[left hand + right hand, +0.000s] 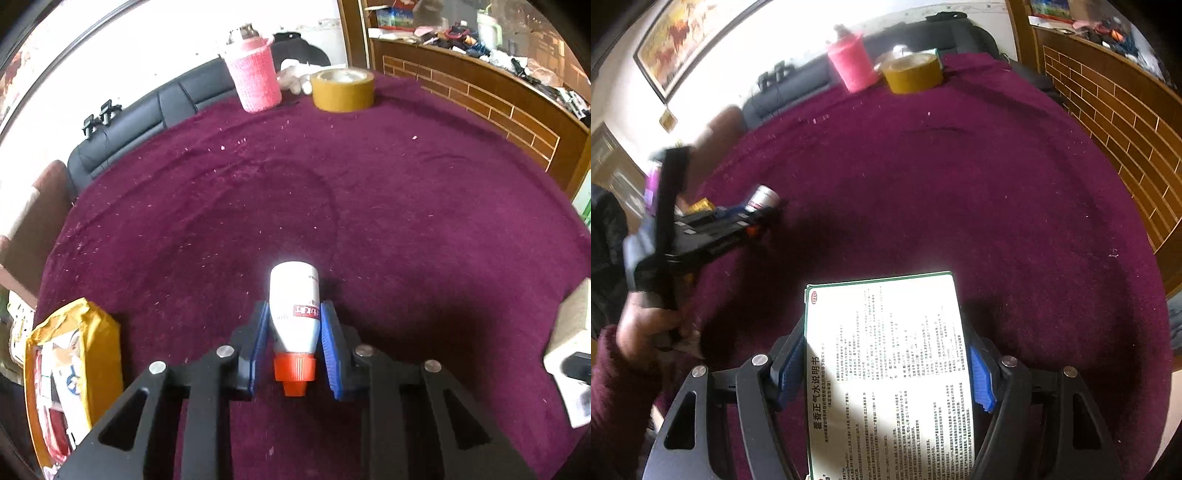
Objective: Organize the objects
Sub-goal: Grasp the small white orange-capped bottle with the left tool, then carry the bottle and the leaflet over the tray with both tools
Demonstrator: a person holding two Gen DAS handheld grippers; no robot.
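Left gripper (295, 332) is clenched on a small white bottle (295, 306) with an orange cap (294, 369), cap toward the camera, blue pads (330, 343) pressing both its sides, just above the maroon tablecloth (406, 221). Right gripper (886, 369) grasps a white printed box (886, 369) by its long edges. At the table's far edge stand a pink knitted-sleeve bottle (255, 77) and a brown tape roll (343, 90), near each other. A yellow packet (70, 369) lies at left.

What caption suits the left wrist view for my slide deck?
Left gripper shut on a small white plastic bottle with a red cap above a maroon tablecloth.
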